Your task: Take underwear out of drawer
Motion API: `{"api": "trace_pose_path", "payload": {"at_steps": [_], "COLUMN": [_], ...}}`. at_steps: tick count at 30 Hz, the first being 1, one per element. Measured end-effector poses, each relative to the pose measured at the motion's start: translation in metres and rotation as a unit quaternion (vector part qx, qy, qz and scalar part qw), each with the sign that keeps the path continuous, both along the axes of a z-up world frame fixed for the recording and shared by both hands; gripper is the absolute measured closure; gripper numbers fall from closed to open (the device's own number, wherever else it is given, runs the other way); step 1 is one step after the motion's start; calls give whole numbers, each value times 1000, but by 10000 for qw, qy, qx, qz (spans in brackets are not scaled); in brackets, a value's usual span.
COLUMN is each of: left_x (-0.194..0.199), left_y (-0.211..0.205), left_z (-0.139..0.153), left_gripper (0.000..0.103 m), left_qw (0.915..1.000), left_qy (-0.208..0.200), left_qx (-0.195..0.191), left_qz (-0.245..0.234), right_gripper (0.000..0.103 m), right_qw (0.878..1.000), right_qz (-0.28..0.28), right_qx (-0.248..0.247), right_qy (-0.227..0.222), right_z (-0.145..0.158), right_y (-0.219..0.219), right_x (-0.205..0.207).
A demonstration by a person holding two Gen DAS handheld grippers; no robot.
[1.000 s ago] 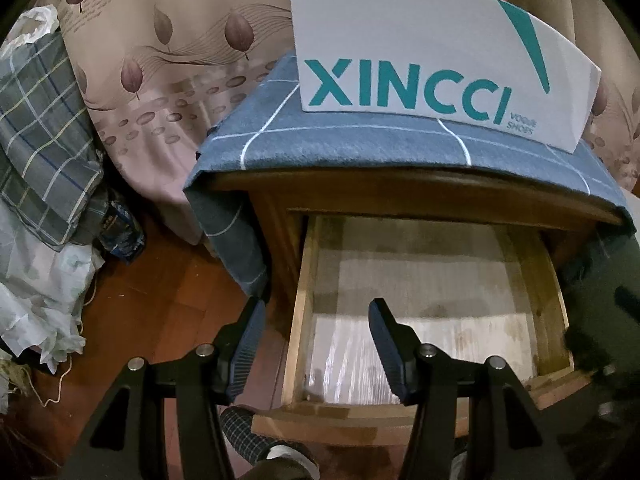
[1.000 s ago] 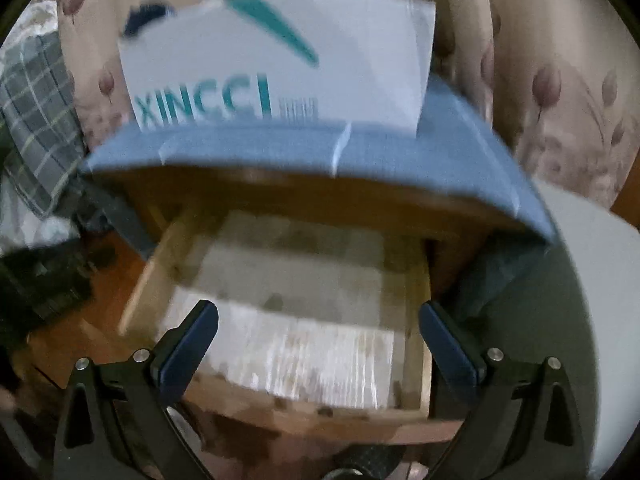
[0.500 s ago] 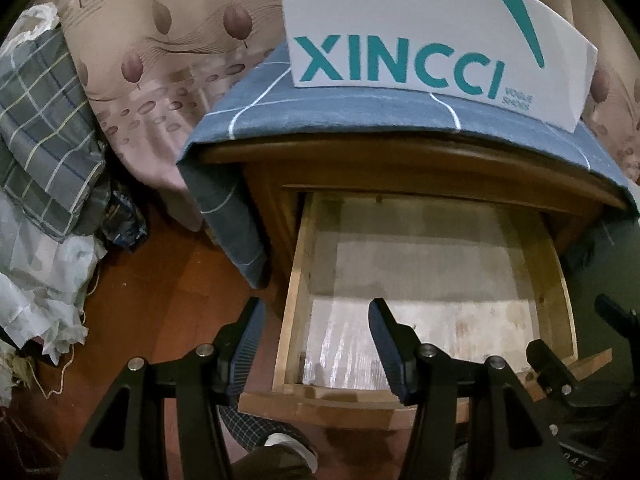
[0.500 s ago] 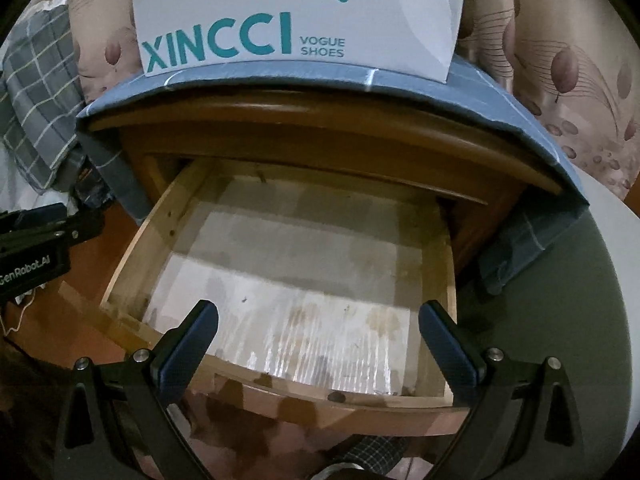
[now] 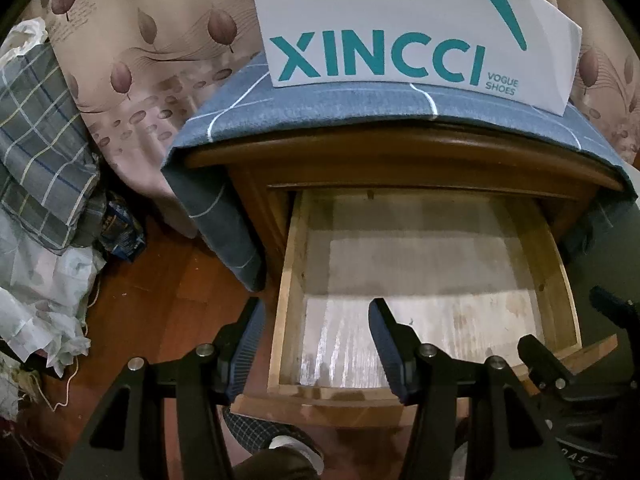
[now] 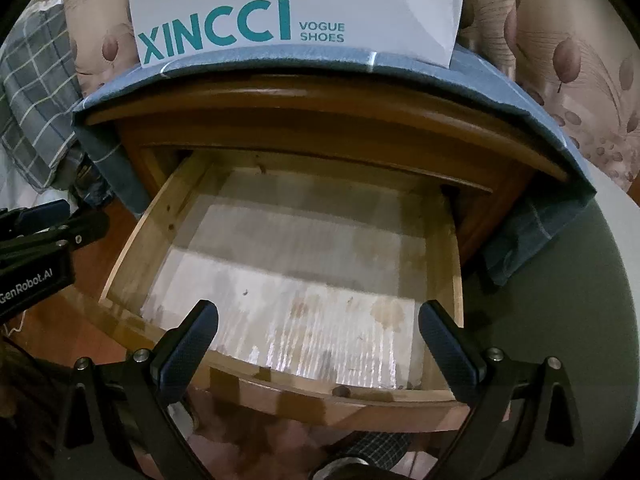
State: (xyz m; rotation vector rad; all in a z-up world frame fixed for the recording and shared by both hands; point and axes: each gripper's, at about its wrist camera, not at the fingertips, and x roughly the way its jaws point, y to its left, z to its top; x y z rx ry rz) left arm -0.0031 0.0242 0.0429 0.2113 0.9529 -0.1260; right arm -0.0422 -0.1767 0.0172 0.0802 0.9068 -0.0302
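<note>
on the far left a checked blanket (image 5: 36, 152) and crumpled plastic (image 5: 44, 312) are heaped on the wood floor (image 5: 160, 300), with a leaf-print curtain (image 5: 140, 60) behind. next comes the left gripper (image 5: 316, 344), hanging over the drawer's left wall with one finger outside the wall and one inside. then the open drawer (image 6: 124, 256) of a wooden nightstand (image 5: 400, 156), which wears a blue cloth (image 5: 320, 108) and carries a white shoe box (image 5: 400, 20). over the drawer's front edge, toward the right, hangs the right gripper (image 6: 318, 340).

the task's thing is the trouble — no underwear shows anywhere in the drawer; only a pale, stained liner (image 6: 304, 280) covers the bottom, in both views. the back strip under the nightstand top is shadowed, so something could lie there unseen, but i can't tell. a reach made now would likely close on nothing, or snag and lift the liner. the left gripper, straddling the side wall, could also knock the wood if it drops.

jaws: the left stands about half open with nothing between the pads but air and the drawer wall below, not touching it as far as i can see. the right is spread wide, empty, clear of the drawer front.
</note>
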Motion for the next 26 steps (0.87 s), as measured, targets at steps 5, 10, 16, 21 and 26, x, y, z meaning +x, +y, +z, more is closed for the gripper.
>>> {"api": "trace_pose_path", "payload": {"at_steps": [5, 10, 16, 21, 26], "left_x": [-1, 0, -2, -3, -5], "left_y": [-3, -6, -8, -7, -7], "left_z": [-2, -4, -4, -3, -1], "left_gripper": [48, 48, 48, 48, 48], "left_qw": [10000, 9999, 9999, 9999, 9998], "left_qy": [29, 66, 63, 16, -20], "left_qx": [61, 73, 65, 22, -32], "left_qz": [-57, -93, -130, -140, -182], "right_gripper": [4, 4, 4, 4, 4], "right_qw": [10000, 9999, 9999, 9998, 9997], "right_qz": [18, 44, 47, 25, 21], "right_qx": [-51, -116, -134, -180, -230], "right_qy": [1, 33, 29, 16, -18], "right_z": [-1, -2, -2, -3, -1], "right_y": [2, 4, 4, 5, 6], "right_x": [0, 0, 0, 0, -1]}}
